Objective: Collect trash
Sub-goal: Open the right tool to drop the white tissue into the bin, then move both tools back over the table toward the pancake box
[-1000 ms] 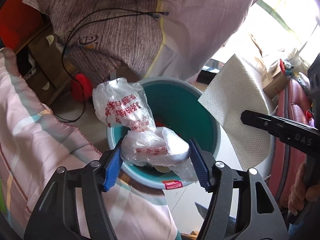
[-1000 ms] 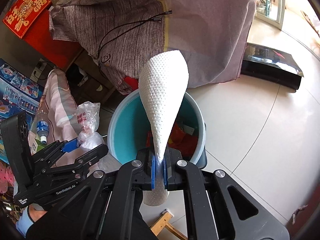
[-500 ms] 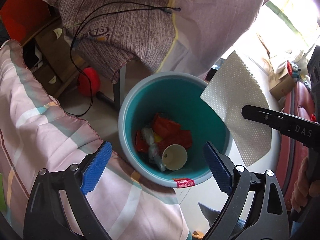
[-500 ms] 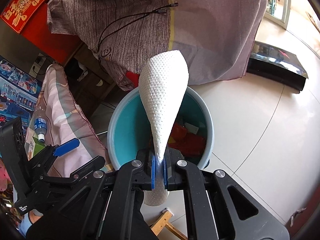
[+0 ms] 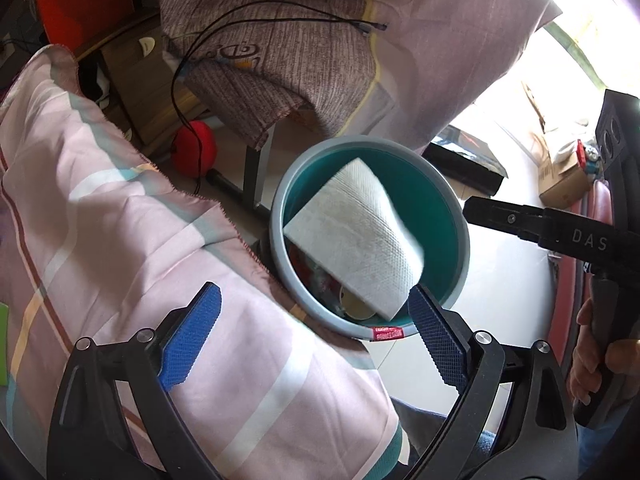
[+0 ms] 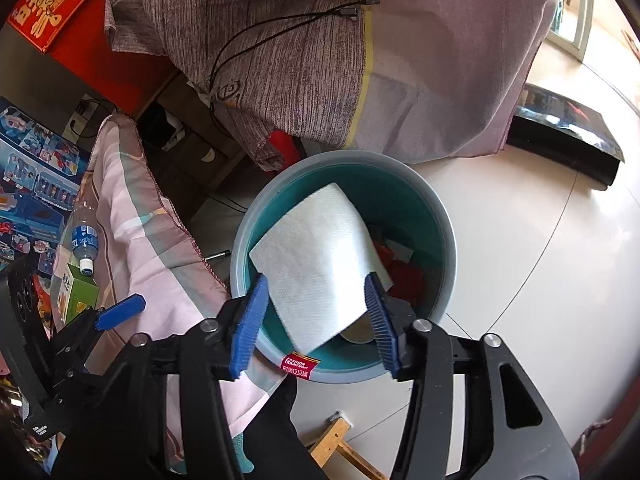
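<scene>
White paper towel loose over the teal trash bin on the tiled floor, right tool opening, pads clear of the sheet, left tool spread wide and empty above a pink striped quilt beside the bin's rim

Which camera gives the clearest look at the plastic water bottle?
The right wrist view. The plastic water bottle lies at the left edge beside a green carton, blue label and white cap plainly visible. The left wrist view does not show the bottle at all; there the pink striped cloth fills that side.
</scene>
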`<state>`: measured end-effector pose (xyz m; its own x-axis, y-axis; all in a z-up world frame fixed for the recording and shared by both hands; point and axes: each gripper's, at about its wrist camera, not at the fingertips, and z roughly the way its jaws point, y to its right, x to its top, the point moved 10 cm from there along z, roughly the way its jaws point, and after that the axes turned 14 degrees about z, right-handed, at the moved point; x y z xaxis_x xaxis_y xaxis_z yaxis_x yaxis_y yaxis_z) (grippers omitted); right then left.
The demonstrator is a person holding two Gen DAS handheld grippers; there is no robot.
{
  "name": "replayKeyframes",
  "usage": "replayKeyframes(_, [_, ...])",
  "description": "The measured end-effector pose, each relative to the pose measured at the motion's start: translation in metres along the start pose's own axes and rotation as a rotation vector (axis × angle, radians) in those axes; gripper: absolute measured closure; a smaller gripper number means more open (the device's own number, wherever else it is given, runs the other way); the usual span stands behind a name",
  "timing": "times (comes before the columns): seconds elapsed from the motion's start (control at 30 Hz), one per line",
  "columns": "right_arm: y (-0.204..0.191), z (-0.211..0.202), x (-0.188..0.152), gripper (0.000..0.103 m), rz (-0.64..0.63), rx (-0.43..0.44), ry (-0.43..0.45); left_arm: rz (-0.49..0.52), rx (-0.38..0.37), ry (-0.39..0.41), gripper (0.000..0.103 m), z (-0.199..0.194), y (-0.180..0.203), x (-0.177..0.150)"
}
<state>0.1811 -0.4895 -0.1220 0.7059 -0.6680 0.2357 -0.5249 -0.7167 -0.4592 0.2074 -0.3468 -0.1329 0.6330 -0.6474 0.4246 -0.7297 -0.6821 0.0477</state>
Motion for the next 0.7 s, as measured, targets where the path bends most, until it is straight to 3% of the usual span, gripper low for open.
replayKeyframes(0.27, [-0.016, 0.0, -0.013, 0.034, -0.012, -0.003, -0.007, -0.029, 0.029, 0.012, 0.008, -0.021, -0.019, -0.021])
replayKeyframes(0.7, [-0.104, 0.02, -0.059, 0.033, -0.171, 0.057, -0.061, -0.139, 0.14, 0.034, 0.008, -0.076, -0.093, -0.077])
